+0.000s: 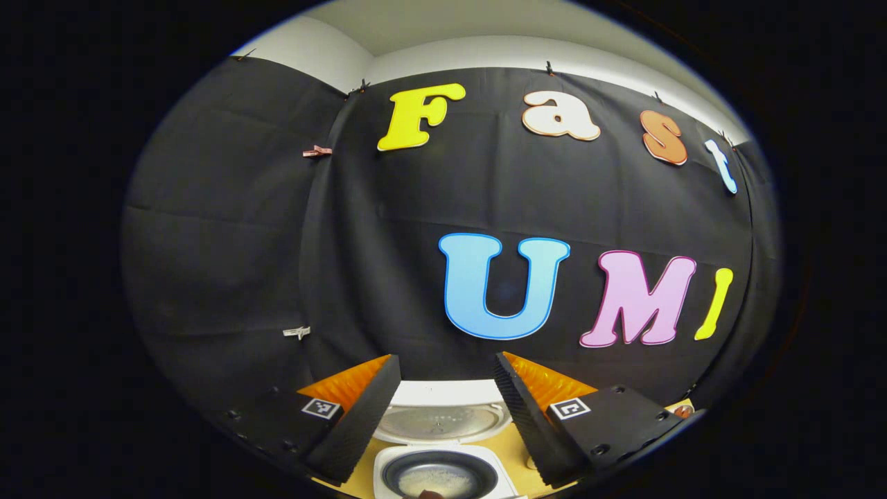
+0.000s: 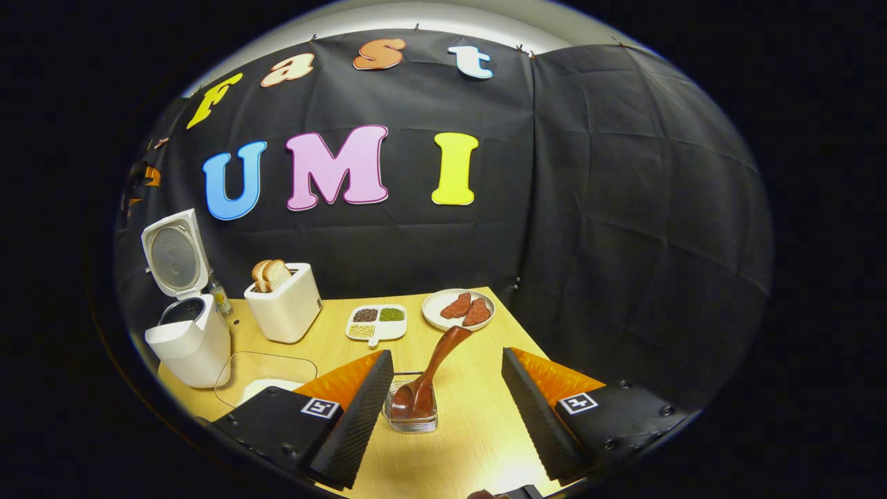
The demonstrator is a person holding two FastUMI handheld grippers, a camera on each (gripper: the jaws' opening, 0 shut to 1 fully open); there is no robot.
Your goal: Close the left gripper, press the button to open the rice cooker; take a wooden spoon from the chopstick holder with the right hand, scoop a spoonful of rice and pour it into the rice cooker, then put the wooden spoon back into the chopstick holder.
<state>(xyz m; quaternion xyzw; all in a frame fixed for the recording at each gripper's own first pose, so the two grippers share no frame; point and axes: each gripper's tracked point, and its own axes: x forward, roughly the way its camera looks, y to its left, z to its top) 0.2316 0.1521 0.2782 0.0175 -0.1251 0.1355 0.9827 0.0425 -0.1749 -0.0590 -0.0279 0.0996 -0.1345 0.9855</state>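
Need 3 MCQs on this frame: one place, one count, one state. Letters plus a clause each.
1. Where is the wooden spoon?
A. in the clear holder
B. on the plate
C. in the cooker

2. How many slices stand in the toaster?
A. none
B. two
C. four

3. The rice cooker lid is:
A. shut
B. lying on the table
C. open, standing up

Key: 1 A, its bowl sits in the holder, handle leaning out; 2 B, two bread slices stick up; 3 C, lid is raised over the pot.

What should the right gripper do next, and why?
Probably ease the right gripper forward and close on the wooden spoon. The rice cooker already stands open, the spoon sits in its holder, and the right gripper is open and empty.
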